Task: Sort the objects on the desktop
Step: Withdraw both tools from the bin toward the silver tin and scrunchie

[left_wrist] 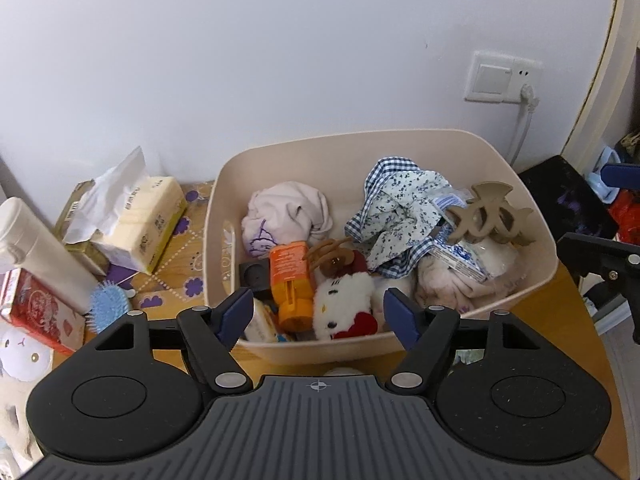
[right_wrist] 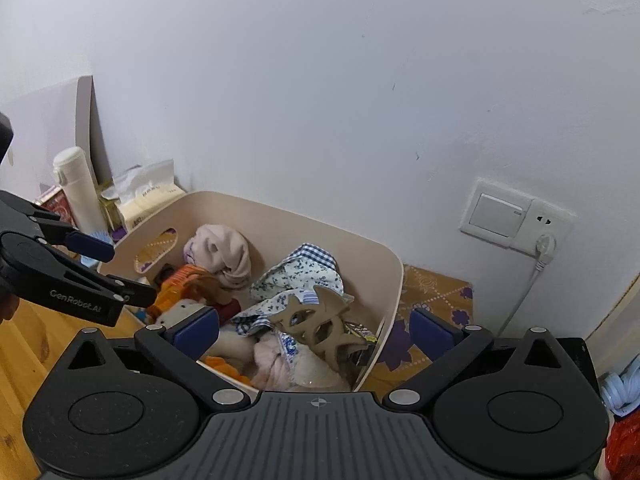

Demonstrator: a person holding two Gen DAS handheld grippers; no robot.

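with both the left hand-held gripper [left_wrist: 318, 316] and right hand-held gripper [right_wrist: 316, 326] wide and empty above the beige bin [left_wrist: 500, 144], clear its rim before reaching for the blue hairbrush [left_wrist: 108, 306]

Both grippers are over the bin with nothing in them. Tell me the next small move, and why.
Probably swing the left gripper toward the blue hairbrush lying on the table left of the bin. Both it and the right gripper stand open and empty, the hair claw already rests on top of the pile in the bin, and the brush looks like the nearest loose item.
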